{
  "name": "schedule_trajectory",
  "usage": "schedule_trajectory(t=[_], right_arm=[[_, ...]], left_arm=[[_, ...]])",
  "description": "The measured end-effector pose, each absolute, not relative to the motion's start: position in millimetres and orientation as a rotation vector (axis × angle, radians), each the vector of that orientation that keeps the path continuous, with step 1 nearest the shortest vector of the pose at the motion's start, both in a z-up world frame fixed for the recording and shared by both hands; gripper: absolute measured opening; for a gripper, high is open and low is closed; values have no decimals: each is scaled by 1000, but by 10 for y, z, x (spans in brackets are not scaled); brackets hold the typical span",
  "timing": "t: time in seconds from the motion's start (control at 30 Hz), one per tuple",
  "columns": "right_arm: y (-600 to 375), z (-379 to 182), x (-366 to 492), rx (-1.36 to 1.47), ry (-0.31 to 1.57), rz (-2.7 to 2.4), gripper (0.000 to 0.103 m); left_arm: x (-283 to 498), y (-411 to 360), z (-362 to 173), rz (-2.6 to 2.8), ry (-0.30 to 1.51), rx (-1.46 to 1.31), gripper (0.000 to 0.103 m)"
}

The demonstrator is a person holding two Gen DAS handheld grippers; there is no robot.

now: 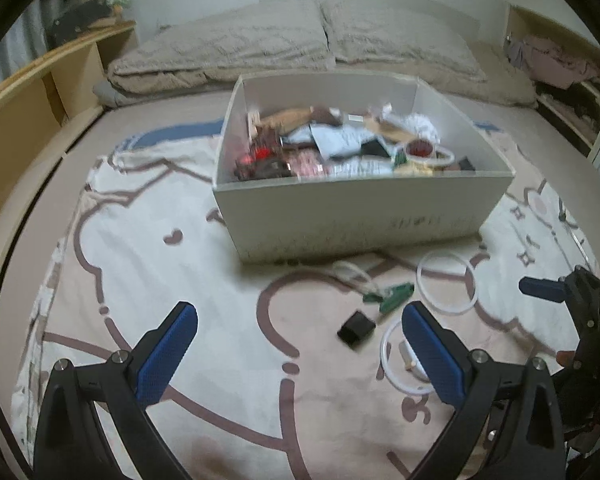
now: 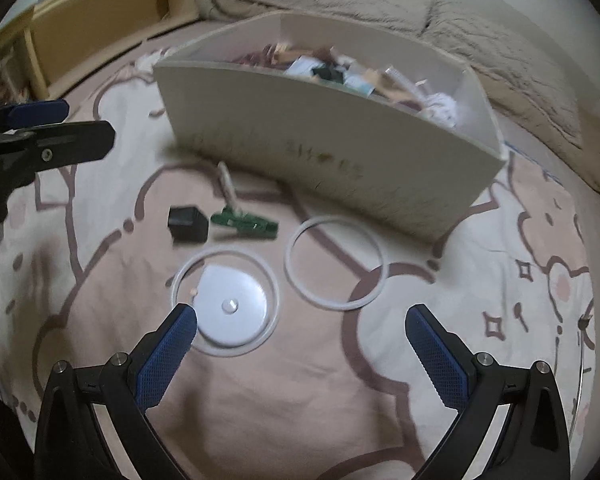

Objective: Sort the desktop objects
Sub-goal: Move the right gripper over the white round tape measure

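A white box (image 1: 364,208) (image 2: 300,148) full of mixed small items stands on the patterned blanket. In front of it lie a black cube (image 1: 356,329) (image 2: 187,223), a green circuit board with a cable (image 1: 390,294) (image 2: 244,222), a loose white ring (image 1: 446,282) (image 2: 335,264), and a second white ring around a white disc (image 2: 230,306) (image 1: 400,364). My left gripper (image 1: 300,316) hovers open, just left of the black cube. My right gripper (image 2: 300,320) hangs open above the blanket, its left fingertip at the disc's edge. Neither holds anything.
The blanket (image 1: 160,264) covers a bed with two beige pillows (image 1: 292,44) at the far end. A wooden shelf (image 1: 40,96) runs along the left. Clothes (image 1: 548,56) pile up at the far right. The other gripper shows at each view's edge.
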State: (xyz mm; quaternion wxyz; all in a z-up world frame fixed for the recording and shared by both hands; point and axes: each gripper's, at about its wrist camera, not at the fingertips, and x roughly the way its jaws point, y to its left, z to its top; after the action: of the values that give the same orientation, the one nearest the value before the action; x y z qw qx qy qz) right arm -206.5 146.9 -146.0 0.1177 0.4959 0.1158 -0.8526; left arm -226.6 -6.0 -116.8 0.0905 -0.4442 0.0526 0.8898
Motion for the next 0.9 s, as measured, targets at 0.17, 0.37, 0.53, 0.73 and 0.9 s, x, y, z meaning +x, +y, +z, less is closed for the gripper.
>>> schedule_trajectory(t=[0.17, 0.37, 0.53, 0.73, 0.9], right_arm=[[1425, -1562, -2069, 1484, 347, -2469, 103], [1426, -1672, -2096, 1521, 311, -2448, 103], [1380, -1741, -2107, 1526, 333, -2434, 103], [1349, -1815, -2131, 1539, 340, -2425, 103], [1373, -1838, -2173, 1533, 339, -2442, 103]], left_arm=[[-2243, 12, -1335, 2602, 204, -1355, 103], [-2230, 50, -1539, 2551, 230, -1414, 103], [-2278, 52, -1694, 2498, 199, -1493, 103], [-2307, 88, -1805, 2469, 209, -1529, 103], [-2333, 117, -1868, 2459, 218, -1543, 103]])
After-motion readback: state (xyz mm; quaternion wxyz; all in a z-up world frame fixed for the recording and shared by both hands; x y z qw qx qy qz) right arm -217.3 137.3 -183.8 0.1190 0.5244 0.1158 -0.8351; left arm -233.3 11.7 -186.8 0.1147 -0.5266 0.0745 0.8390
